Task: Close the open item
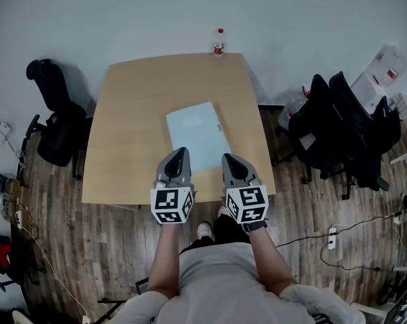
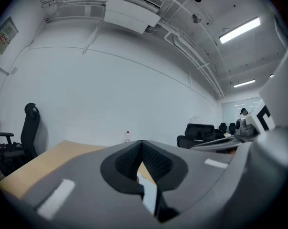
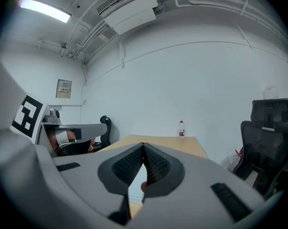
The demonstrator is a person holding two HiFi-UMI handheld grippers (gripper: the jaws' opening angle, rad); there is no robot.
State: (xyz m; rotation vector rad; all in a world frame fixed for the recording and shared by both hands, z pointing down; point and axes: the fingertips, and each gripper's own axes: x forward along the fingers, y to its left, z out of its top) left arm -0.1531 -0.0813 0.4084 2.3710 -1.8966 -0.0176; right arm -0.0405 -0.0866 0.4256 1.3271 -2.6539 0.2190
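A pale blue flat folder-like item [image 1: 198,136] lies in the middle of the wooden table [image 1: 136,113]; it looks flat, and I cannot tell whether its cover is open. My left gripper [image 1: 181,152] hovers at its near left corner with its jaws shut and nothing between them. My right gripper [image 1: 227,158] sits just off its near right corner, also shut and empty. In the left gripper view the jaw tips meet at the gripper [image 2: 142,142], and a sliver of the blue item [image 2: 148,191] shows below them. The right gripper view shows the same closed gripper [image 3: 144,146].
A small bottle with a red cap [image 1: 219,41] stands at the table's far edge. A black office chair [image 1: 55,120] is left of the table, and several black chairs [image 1: 345,127] cluster at the right. Cables and a power strip [image 1: 332,237] lie on the wooden floor.
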